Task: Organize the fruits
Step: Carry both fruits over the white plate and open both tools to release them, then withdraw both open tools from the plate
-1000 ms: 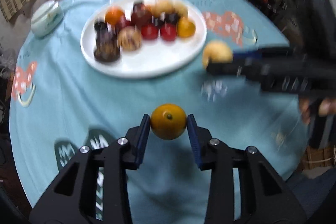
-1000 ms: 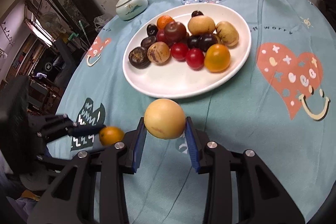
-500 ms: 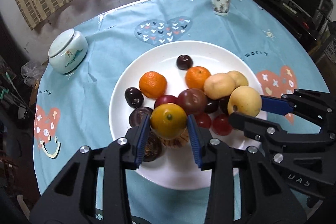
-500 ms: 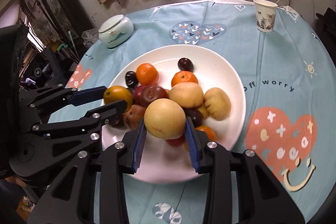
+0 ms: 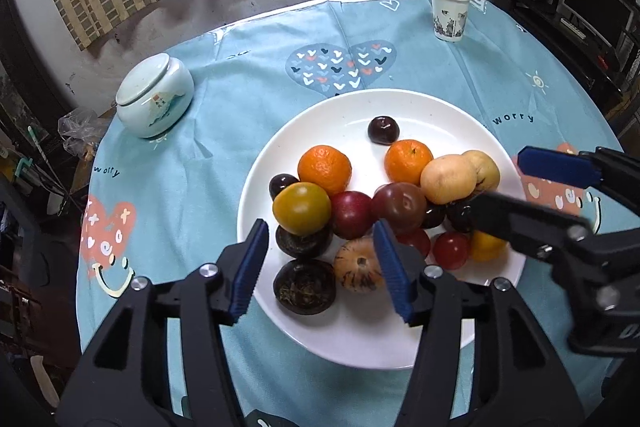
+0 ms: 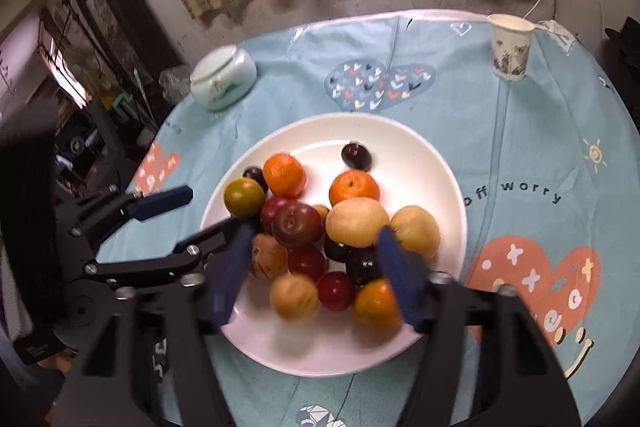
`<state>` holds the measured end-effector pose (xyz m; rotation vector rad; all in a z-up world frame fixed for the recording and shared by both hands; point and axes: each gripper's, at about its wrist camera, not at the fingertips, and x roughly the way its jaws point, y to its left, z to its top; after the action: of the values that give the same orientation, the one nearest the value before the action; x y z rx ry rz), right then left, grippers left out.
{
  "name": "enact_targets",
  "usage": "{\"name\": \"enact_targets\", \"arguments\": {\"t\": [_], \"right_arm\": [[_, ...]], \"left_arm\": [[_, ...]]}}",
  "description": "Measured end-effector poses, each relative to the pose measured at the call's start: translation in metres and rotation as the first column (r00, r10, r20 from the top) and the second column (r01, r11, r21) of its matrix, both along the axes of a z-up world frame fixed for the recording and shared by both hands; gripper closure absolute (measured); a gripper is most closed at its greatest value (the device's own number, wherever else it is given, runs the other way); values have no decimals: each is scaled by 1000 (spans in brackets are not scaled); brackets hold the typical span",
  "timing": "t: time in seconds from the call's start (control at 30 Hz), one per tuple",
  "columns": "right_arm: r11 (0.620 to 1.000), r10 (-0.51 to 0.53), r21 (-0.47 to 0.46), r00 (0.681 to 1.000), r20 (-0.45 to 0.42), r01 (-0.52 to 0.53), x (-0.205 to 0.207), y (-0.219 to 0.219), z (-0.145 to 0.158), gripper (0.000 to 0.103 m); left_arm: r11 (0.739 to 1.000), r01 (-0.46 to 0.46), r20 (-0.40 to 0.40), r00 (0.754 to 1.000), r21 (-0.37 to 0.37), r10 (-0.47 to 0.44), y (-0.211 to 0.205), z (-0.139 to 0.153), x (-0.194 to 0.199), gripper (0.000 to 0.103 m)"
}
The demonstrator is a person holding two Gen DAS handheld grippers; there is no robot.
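Wrapping up: all visible fruits sit on white plate [image 5: 400, 343]; left gripper [image 5: 320, 263] and right gripper [image 6: 310, 273] just opened, jaws apart, empty; none seen loose on tablecloth [image 5: 248, 95].

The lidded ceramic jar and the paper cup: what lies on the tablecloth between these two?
Between the jar and the paper cup lies only bare tablecloth, printed there with a dark heart pattern. Both wrist views show this.
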<state>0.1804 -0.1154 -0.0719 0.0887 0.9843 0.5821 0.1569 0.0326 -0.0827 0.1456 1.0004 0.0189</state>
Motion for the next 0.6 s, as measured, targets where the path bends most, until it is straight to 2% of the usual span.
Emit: {"name": "enact_targets", "arguments": {"t": [0.13,0.33,0.4,0.47,0.57,0.6], "right_arm": [[1000,-5,20,1000,25,5,-10,-8,15,35],[999,-25,43,999,29,24,-40,-26,21,35],[999,-30,43,999,14,30,-54,-33,17,35],[998,-36,46,999,-3,37,-69,-38,12,35],[998,-37,46,999,-23,38,-84,-40,7,35],[998,-35,47,999,-26,36,-88,-40,6,35]], "left_arm": [[1000,-6,21,1000,-3,6,0,10,-7,45],[999,-30,106,994,13,29,5,36,-28,26],[999,-40,152,988,32,35,5,45,-37,15],[999,-33,190,981,21,28,5,56,-48,13],[999,-34,208,978,0,33,2,67,-57,3],[999,-38,216,976,-8,39,1,71,-61,3]]}}
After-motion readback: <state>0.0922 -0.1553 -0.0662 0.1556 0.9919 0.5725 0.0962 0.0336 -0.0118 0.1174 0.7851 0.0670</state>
